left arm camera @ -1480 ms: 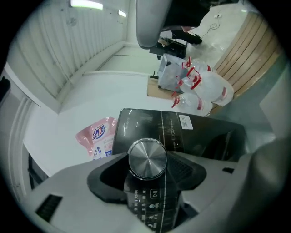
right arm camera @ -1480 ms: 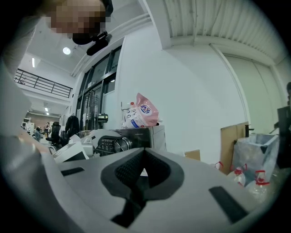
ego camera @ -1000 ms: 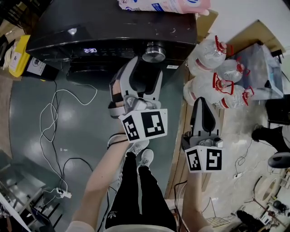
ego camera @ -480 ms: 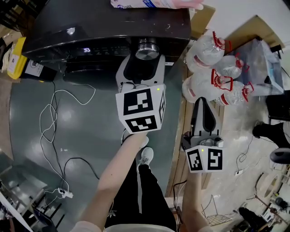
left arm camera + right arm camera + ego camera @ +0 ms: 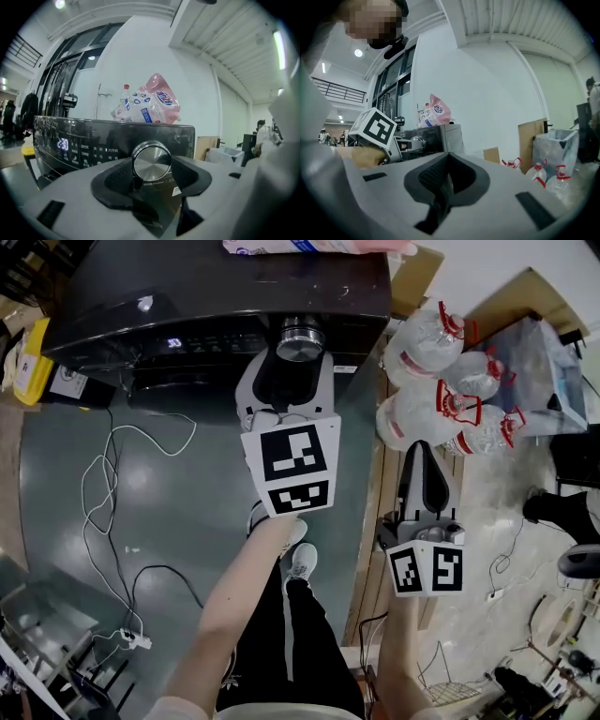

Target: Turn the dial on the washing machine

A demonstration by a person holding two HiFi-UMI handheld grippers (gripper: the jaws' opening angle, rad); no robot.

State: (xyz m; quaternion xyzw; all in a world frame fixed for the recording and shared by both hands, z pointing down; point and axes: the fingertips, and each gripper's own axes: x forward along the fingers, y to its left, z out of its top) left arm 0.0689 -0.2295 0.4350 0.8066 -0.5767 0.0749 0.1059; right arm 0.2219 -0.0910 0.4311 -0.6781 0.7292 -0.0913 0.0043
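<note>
A black washing machine (image 5: 216, 296) stands at the top of the head view. Its round silver dial (image 5: 298, 337) is on the front panel, to the right of the lit display (image 5: 63, 144). My left gripper (image 5: 298, 360) reaches level to the dial (image 5: 151, 161). One pad sits on each side of the dial's rim. The jaws have just been closing with the dial between them, and the pads (image 5: 115, 178) now touch it. My right gripper (image 5: 419, 454) hangs lower right, away from the machine. It is shut and holds nothing (image 5: 449, 161).
A pink and white detergent bag (image 5: 309, 246) lies on top of the machine. Several water bottles with red caps (image 5: 441, 381) stand on the floor to its right. White cables (image 5: 112, 484) trail over the grey floor at left. The person's legs and shoes are below my grippers.
My left gripper has rolled, so its marker cube now faces up squarely, and it sits closer round the dial. The right gripper has stayed where it was.
</note>
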